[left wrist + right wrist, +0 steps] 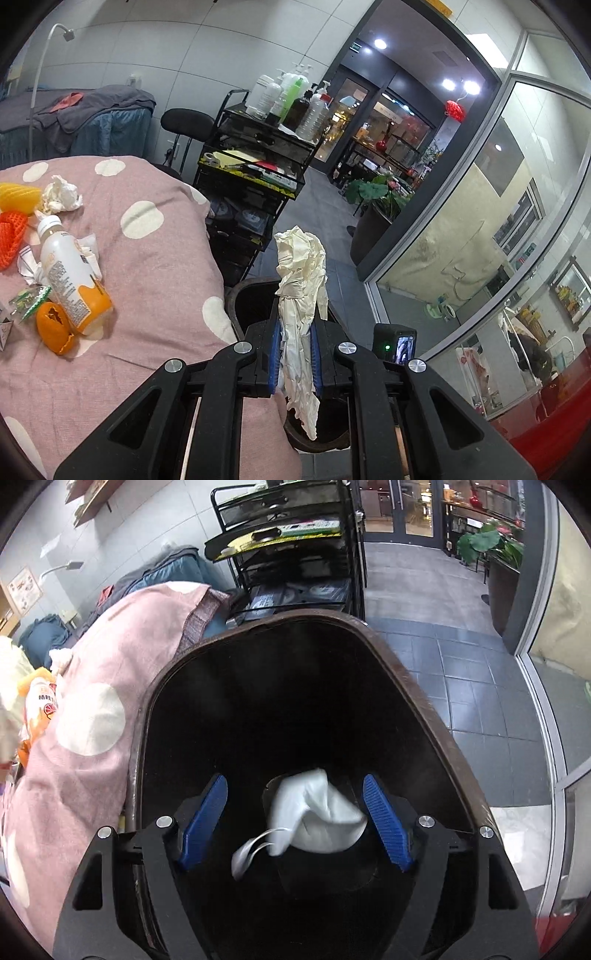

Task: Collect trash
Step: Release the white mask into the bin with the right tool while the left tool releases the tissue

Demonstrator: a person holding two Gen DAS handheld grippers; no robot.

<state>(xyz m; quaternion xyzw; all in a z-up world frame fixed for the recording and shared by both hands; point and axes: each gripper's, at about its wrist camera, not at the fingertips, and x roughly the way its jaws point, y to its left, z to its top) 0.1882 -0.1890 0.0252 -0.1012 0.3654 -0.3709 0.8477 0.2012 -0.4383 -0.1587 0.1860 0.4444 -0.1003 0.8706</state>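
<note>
My left gripper is shut on a crumpled cream paper wad and holds it above the dark bin beside the pink dotted bedcover. On the cover lie a white-and-orange bottle, an orange peel, crumpled tissue, orange and yellow foam nets and wrappers. My right gripper is open over the brown-rimmed bin. A white face mask is inside the bin, between the blue pads and apart from them.
A black trolley with bottles stands behind the bin. A black stool and a grey-covered bed are further back. Grey tiled floor and a glass partition lie to the right, with a potted plant.
</note>
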